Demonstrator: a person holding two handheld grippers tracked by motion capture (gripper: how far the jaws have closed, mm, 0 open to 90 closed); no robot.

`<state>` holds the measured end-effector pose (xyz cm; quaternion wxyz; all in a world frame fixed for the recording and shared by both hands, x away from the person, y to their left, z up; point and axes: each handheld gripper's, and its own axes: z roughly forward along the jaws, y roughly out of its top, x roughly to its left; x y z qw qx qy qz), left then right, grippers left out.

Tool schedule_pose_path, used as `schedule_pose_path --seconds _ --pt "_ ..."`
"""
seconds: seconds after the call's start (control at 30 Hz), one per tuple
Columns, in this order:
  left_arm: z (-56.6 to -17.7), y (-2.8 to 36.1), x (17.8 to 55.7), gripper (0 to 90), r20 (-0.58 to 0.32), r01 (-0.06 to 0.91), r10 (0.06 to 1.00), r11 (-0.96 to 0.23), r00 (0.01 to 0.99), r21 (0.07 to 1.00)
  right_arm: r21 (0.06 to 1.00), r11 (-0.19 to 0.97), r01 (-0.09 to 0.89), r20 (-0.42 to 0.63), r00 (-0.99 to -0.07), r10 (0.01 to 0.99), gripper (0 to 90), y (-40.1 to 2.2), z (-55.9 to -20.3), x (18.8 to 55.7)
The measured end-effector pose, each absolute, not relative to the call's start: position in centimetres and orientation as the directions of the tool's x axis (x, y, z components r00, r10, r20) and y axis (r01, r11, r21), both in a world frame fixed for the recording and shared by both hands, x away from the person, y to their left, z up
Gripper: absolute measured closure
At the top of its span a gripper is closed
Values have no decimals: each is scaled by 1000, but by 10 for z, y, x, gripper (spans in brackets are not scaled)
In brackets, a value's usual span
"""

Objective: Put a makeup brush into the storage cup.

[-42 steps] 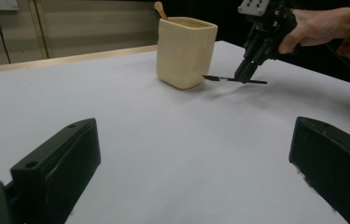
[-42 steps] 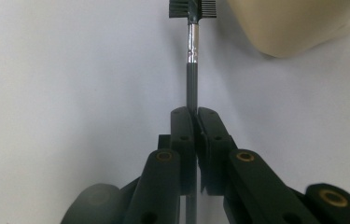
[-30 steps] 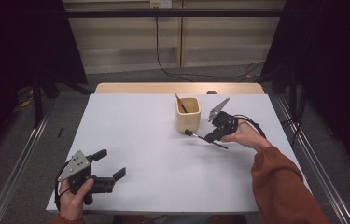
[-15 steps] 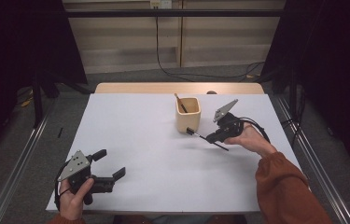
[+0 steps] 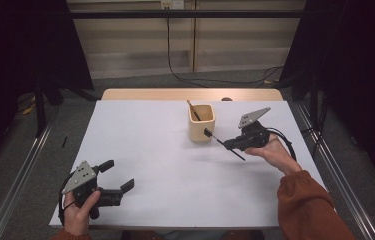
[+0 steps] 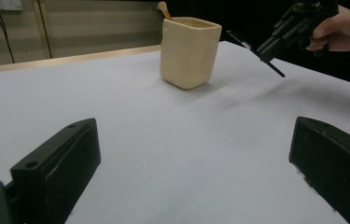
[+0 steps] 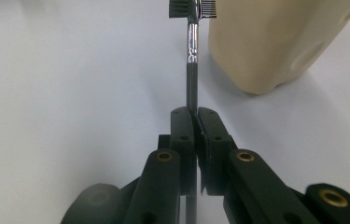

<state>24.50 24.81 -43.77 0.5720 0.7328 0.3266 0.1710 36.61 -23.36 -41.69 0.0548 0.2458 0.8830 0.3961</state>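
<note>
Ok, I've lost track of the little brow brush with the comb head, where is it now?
The brow brush is clamped in the right gripper, held off the white table on its right side, its comb head pointing toward the cream cup.

The high view sat above the person's edge of the counter (image 5: 175, 165) and looked forward and down, taking in the whole white top and the floor beyond. The left gripper view rode low on the left tongs (image 6: 186, 172), just above the surface, facing across the top toward the cream cup (image 6: 189, 51) at 12 o'clock and the right tongs (image 6: 275, 44) at 2 o'clock, both far off. The right gripper view rode on the right tongs (image 7: 196, 116) and looked down along them at close range, with the cup (image 7: 275, 42) at 1 o'clock. All three views shared that cup (image 5: 201, 121) and the counter around it.
</note>
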Motion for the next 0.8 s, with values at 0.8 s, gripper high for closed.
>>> schedule_pose_path --seconds 0.8 --pt "-438 248 245 19 -123 288 673 -138 729 948 860 336 385 121 -791 600 862 -246 -419 359"
